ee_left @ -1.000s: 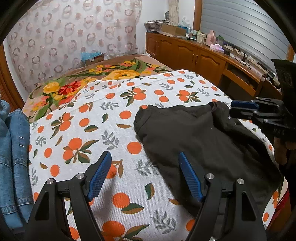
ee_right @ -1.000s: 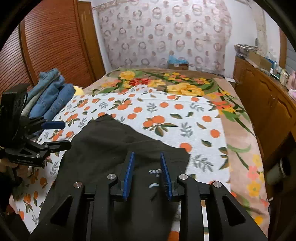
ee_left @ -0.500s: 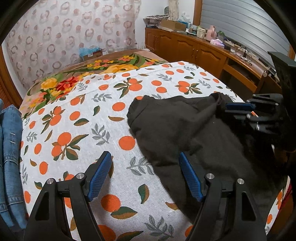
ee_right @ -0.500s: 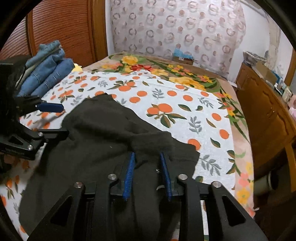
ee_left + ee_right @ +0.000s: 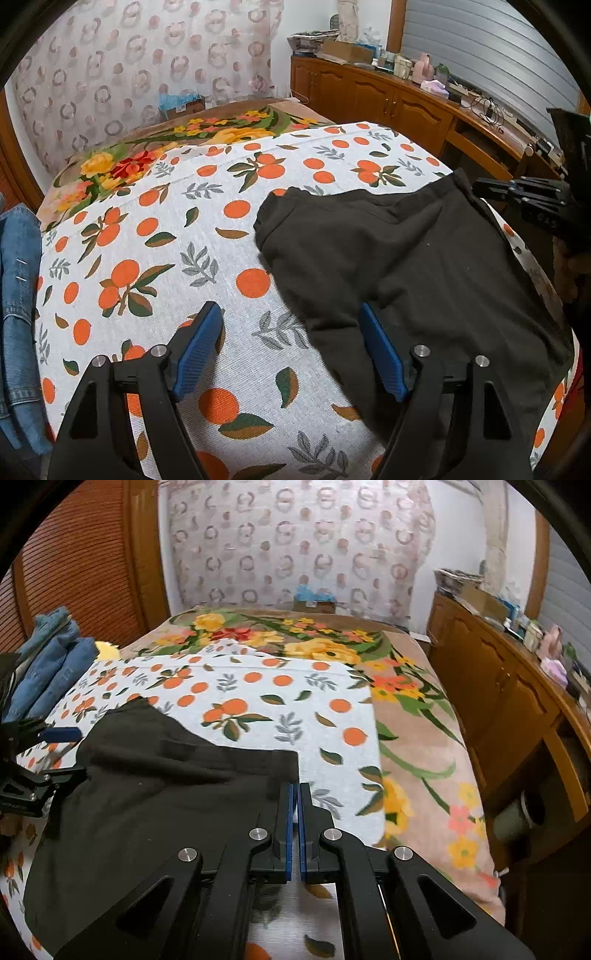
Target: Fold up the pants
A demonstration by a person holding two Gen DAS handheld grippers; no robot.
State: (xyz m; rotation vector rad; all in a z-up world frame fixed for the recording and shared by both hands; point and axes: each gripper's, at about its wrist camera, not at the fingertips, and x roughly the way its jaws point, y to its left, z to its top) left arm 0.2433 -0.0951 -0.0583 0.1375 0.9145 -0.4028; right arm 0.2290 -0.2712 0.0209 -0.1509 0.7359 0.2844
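Right gripper (image 5: 295, 794) clamped on the dark brown cotton pants (image 5: 424, 258) at their 3 o'clock corner; left gripper (image 5: 291, 343), fingers apart, should pinch the opposite edge (keeping tension even).

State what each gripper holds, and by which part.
Right gripper pinches the black pants at their far right corner. Left gripper is open, holding nothing.
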